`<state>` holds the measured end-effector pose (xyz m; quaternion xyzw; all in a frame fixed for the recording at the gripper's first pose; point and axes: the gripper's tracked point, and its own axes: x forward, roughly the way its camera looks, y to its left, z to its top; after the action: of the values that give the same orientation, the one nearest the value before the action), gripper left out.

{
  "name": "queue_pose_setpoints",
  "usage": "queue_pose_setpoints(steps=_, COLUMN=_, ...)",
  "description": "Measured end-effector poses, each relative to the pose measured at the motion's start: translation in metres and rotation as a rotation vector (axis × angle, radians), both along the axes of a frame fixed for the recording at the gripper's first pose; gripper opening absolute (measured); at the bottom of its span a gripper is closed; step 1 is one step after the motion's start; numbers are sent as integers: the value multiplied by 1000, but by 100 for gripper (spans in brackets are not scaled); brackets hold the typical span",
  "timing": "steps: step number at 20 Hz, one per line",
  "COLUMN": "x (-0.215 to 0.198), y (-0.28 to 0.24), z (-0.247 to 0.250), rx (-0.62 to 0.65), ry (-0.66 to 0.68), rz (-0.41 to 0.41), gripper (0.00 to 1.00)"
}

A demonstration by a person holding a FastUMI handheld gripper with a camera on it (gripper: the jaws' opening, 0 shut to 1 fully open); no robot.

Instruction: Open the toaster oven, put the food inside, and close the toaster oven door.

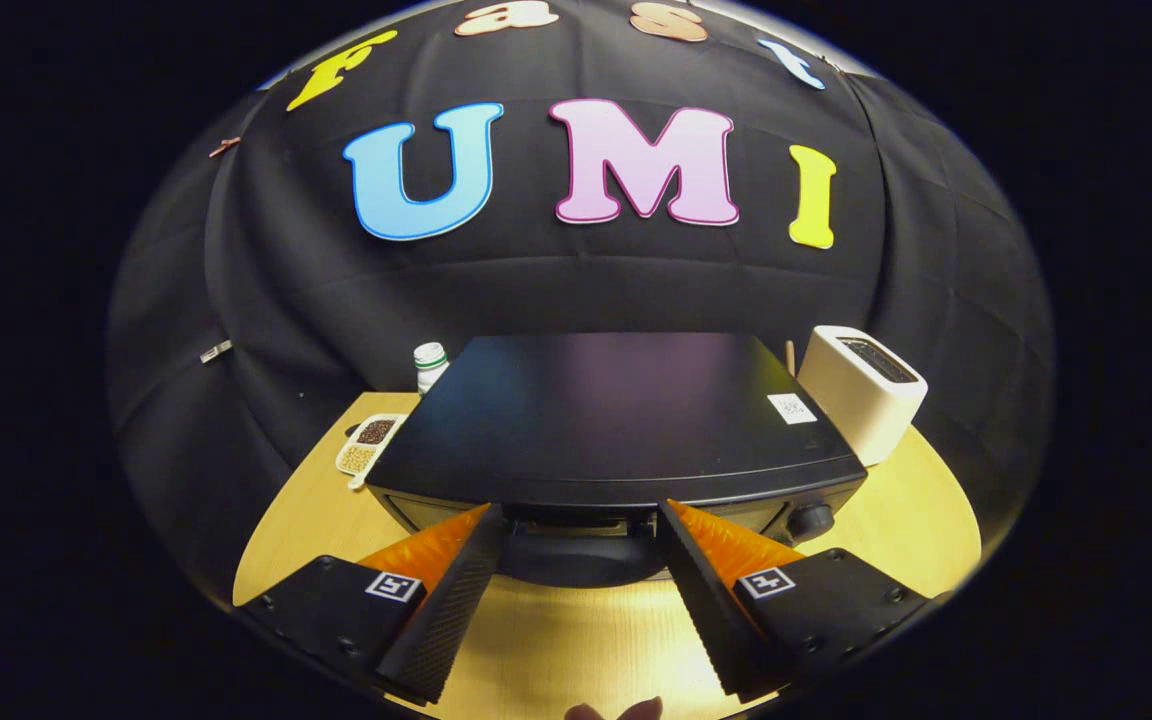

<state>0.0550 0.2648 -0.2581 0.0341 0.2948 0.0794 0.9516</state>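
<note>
Gripper view: gripper (581, 515) fingers spread astride the toaster oven (616, 420) door handle (576, 555); pinch squarely, pull down gently.

Bare table (576, 640) gives room between the spread fingers of the gripper (576, 512) — the toaster oven (616, 420) blocks just ahead, white toaster (861, 392) right of it, divided dish (368, 444) and bottle (430, 364) left.

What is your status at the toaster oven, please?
Hand-held gripper open, fingers astride door handle. Toaster oven door looks shut. Nothing blocking.
</note>
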Motion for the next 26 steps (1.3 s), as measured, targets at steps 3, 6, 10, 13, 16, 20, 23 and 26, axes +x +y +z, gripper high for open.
queue_pose_setpoints(steps=3, x=6, y=1, z=-1, rx=-24, ry=-18, rz=-27, gripper=99)
queue_pose_setpoints(steps=6, x=2, y=2, z=-1, rx=-33, ry=-1, rz=-42, gripper=99)
queue_pose_setpoints(steps=10, x=-19, y=2, z=-6, rx=-32, ry=22, rz=-25, gripper=99)
queue_pose_setpoints(steps=13, x=-38, y=0, z=-9, rx=-33, ry=11, rz=-26, gripper=99)
queue_pose_setpoints(steps=16, x=-57, y=0, z=-14, rx=-32, ry=25, rz=-22, gripper=99)
queue_pose_setpoints(steps=20, x=-75, y=-1, z=-22, rx=-34, ry=37, rz=-11, gripper=99)
queue_pose_setpoints(steps=23, x=-86, y=-2, z=-29, rx=-32, ry=63, rz=-12, gripper=99)
queue_pose_setpoints(steps=26, x=-98, y=-1, z=-36, rx=-46, ry=85, rz=3, gripper=99)
